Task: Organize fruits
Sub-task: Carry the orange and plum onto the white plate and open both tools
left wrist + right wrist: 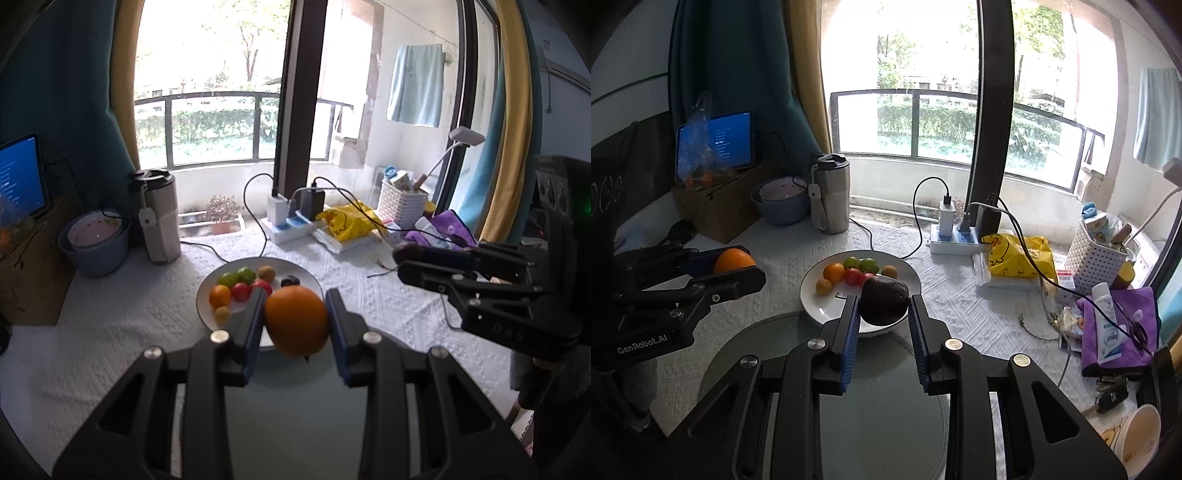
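1. Orange in colour, the large orange [297, 320] sits clamped between your left gripper [295, 301] fingers, above the near rim of the white plate [303, 275].
2. Your right gripper [882, 301] fingers are closed on a dark avocado [884, 301], also over the plate's near edge.
3. Small fruits (green, red, orange, brown) lie on the plate, which rests on the white-clothed bench [369, 295].

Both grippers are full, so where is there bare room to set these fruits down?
On the white plate, the near rim in front of the small fruits is bare. Bare cloth lies left of the plate. Right of it, toward the basket, it is crowded.
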`<move>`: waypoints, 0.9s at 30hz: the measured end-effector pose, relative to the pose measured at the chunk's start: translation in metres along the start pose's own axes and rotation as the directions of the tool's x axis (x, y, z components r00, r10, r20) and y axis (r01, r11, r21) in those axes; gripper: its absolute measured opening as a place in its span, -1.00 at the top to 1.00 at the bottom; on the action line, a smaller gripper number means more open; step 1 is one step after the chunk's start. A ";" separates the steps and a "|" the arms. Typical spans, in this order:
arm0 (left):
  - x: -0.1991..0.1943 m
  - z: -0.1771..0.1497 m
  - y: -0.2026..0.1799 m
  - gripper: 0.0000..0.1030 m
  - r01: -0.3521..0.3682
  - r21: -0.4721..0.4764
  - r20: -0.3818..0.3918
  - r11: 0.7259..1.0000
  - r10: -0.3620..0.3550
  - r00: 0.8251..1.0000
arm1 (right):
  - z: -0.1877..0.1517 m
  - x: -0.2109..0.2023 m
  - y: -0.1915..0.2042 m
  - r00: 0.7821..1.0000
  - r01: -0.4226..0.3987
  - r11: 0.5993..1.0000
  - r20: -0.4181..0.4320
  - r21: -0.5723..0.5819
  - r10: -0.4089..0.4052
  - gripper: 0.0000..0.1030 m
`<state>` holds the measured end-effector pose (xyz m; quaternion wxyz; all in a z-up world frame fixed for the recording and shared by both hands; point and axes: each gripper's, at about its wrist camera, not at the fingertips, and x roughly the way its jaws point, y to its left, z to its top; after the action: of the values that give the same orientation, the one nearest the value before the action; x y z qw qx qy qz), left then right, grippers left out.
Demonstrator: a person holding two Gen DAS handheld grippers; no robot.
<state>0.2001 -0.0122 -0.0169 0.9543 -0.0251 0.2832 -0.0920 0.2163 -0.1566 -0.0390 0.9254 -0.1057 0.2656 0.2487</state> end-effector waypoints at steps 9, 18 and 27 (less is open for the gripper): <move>0.034 0.009 0.014 0.34 -0.001 -0.007 -0.034 1.000 0.000 0.999 | 0.012 0.035 -0.011 1.000 -0.012 1.000 -0.029 0.008 0.013 0.44; 0.079 0.008 0.026 0.34 -0.005 -0.015 -0.090 1.000 0.004 0.996 | 0.011 0.079 -0.020 0.996 -0.033 0.999 -0.086 0.020 0.034 0.44; 0.129 -0.007 0.042 0.34 -0.008 -0.046 -0.171 0.999 0.000 0.985 | -0.001 0.135 -0.020 0.982 -0.067 0.997 -0.173 0.027 0.071 0.44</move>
<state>0.3093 0.0048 -0.0956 0.9258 -0.0385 0.3662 -0.0851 0.3250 -0.1195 -0.1120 0.8906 -0.1080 0.3515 0.2676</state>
